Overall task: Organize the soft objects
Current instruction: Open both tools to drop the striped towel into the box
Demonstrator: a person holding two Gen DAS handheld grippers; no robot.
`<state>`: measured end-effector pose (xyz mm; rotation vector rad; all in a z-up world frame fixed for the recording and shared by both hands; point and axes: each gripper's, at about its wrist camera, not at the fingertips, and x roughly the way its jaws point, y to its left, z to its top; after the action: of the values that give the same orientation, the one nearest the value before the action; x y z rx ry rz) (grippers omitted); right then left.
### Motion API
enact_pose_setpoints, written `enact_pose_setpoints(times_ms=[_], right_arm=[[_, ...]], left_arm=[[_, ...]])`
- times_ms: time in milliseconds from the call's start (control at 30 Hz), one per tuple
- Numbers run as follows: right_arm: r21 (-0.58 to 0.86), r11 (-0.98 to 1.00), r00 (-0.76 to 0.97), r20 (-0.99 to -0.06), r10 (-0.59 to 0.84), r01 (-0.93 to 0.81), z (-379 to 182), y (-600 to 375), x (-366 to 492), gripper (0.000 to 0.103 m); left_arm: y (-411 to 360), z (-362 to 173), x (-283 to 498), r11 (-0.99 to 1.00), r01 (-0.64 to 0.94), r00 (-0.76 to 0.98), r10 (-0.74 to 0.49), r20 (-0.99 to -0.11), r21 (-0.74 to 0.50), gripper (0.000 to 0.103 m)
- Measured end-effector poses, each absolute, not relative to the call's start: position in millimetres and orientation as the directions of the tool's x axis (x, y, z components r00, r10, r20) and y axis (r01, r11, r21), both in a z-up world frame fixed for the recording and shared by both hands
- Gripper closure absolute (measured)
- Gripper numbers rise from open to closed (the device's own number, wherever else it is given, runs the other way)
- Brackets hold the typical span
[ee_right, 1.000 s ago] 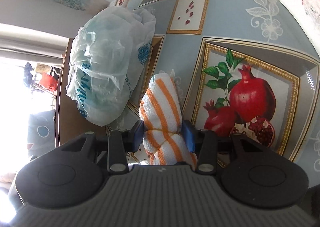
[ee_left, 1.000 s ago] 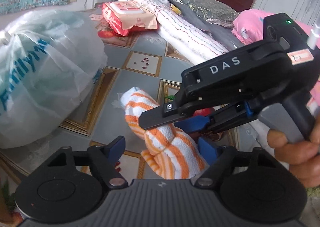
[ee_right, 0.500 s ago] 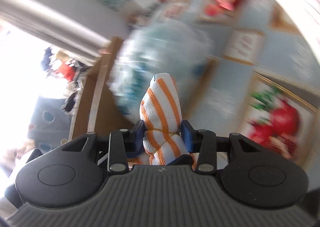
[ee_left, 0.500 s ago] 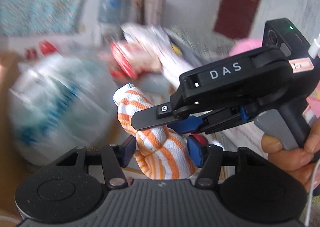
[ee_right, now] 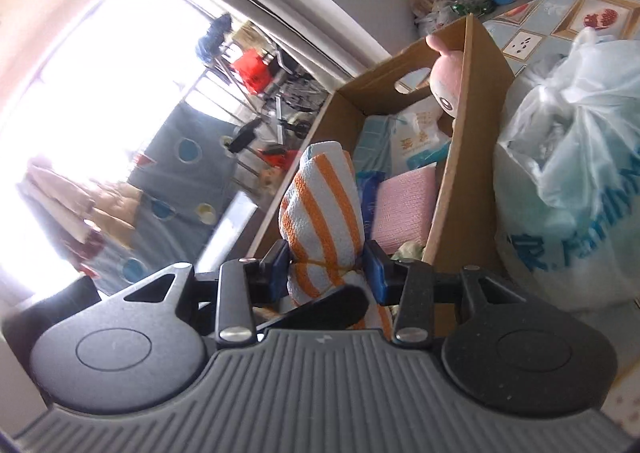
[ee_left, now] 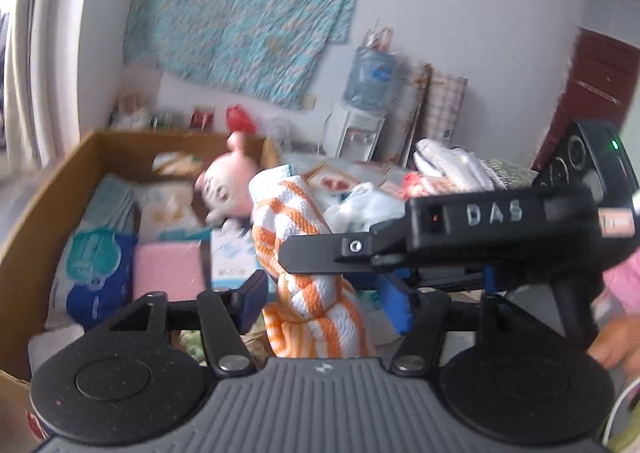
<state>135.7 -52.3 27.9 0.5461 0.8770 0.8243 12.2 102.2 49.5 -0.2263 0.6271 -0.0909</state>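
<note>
From my left wrist, my left gripper point(ee_left: 326, 303) is opening, pads clear of the towel point(ee_left: 308, 281) that hangs between them; my right gripper point(ee_left: 340, 253) crosses in front, pinching it. The box point(ee_left: 44, 197) lies beyond.

From my right wrist, my right gripper point(ee_right: 326, 267) squeezes the towel point(ee_right: 322, 209) before the box point(ee_right: 460, 181); a bag point(ee_right: 572, 157) sits right.

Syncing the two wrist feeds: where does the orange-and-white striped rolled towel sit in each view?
Left wrist: the orange-and-white striped rolled towel stands centre, low in the frame, partly behind the right tool's black finger.
Right wrist: the towel stands centre, pinched between the blue pads.
Shared landmark: the open brown cardboard box, left of the towel in the left view and to its right and behind in the right view.
</note>
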Motion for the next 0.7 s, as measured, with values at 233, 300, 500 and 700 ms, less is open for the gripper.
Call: enact_pose_setpoints(times_ms=[233, 300, 500, 700], right_arm=[[0.642, 0.67, 0.438, -0.515, 0.737, -0.373, 17, -42, 142, 0.058], [0.623, 0.682, 0.456, -0.515, 0.726, -0.383, 17, -41, 138, 0.058], [0.611, 0.693, 0.487, -0.504, 0.713, -0.383, 16, -48, 135, 0.057], [0.586, 0.712, 0.526, -0.493, 0.693, -0.387, 16, -59, 121, 0.052]], left_arm=[[138, 25, 18, 0.926, 0.006, 0.77, -0.246, -0.589, -0.378, 0.029], [140, 24, 18, 0.929, -0.004, 0.777, -0.231, -0.586, -0.371, 0.029], [142, 21, 17, 0.931, -0.023, 0.786, -0.209, -0.583, -0.365, 0.028], [140, 31, 5, 0.938, -0.044, 0.816, -0.164, -0.555, -0.343, 0.018]])
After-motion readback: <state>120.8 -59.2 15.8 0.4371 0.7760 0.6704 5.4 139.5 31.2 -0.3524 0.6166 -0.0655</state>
